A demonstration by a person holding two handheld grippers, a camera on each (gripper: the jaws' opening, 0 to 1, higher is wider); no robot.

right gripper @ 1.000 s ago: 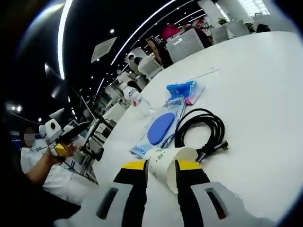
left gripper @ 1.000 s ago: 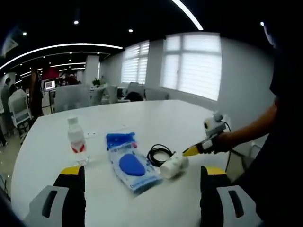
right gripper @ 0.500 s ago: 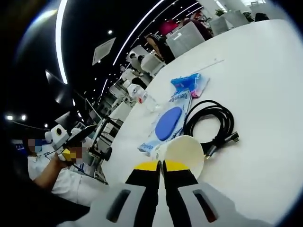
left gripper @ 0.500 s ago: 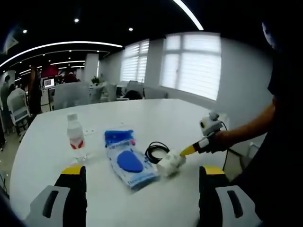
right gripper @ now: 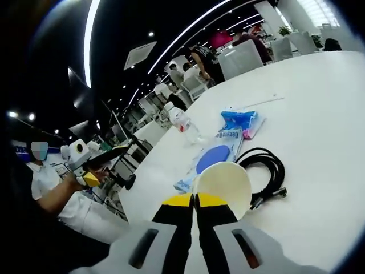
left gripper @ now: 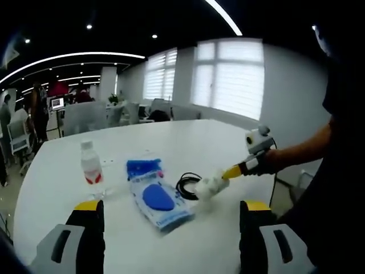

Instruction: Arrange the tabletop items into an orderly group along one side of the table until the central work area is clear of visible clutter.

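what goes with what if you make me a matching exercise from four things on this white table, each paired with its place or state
Things:
1. white paper cup
2. coiled black cable
3. clear plastic bottle with red label
4. blue and white flat plastic packet

Places or states:
A. stands upright, apart from the others, at the left in the left gripper view
B. pinched at the rim by the right tongs
C. lies flat between the bottle and the cable
D. lies in a loop beside the cup

Pairs: 1-B, 2-D, 3-A, 4-C
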